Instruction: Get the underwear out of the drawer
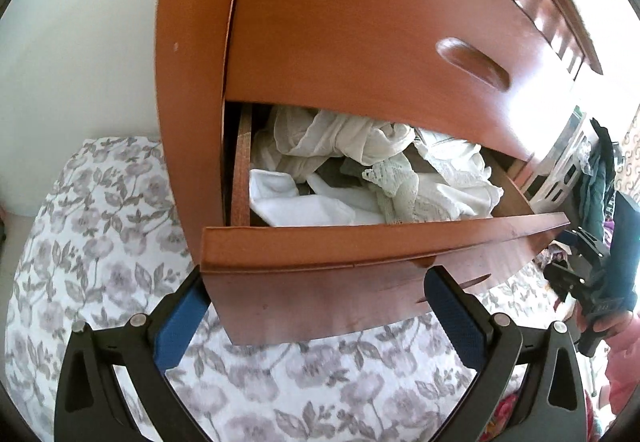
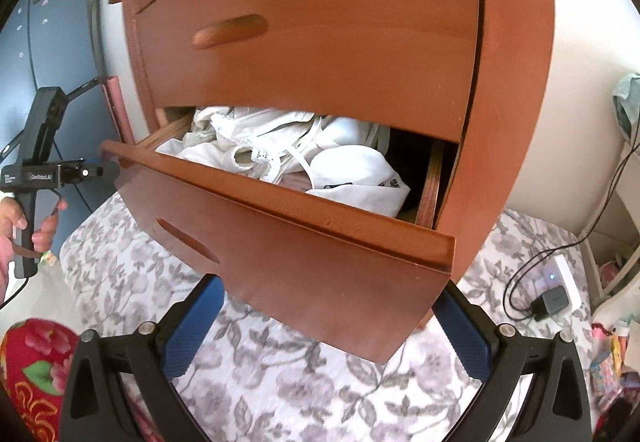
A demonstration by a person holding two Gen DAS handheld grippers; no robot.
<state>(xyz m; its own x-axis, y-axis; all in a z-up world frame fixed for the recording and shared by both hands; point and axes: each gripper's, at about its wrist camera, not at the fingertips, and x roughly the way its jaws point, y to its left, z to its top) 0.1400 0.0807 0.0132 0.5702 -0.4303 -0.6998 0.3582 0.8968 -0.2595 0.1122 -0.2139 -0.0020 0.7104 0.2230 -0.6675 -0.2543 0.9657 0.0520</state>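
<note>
The lower drawer of a red-brown wooden nightstand stands pulled out, and its front tilts toward me. Inside lies a crumpled heap of white underwear, some of it lace, which the right wrist view shows too. My left gripper is open, level with the drawer front near its left corner, with nothing between its blue pads. My right gripper is open as well, below the drawer's right corner, and holds nothing. Neither gripper touches the clothes.
The upper drawer is shut. A grey floral bedspread lies under the nightstand. A person's hand holds the left gripper's handle. A charger with a black cable lies at the right. A red floral cloth is at the lower left.
</note>
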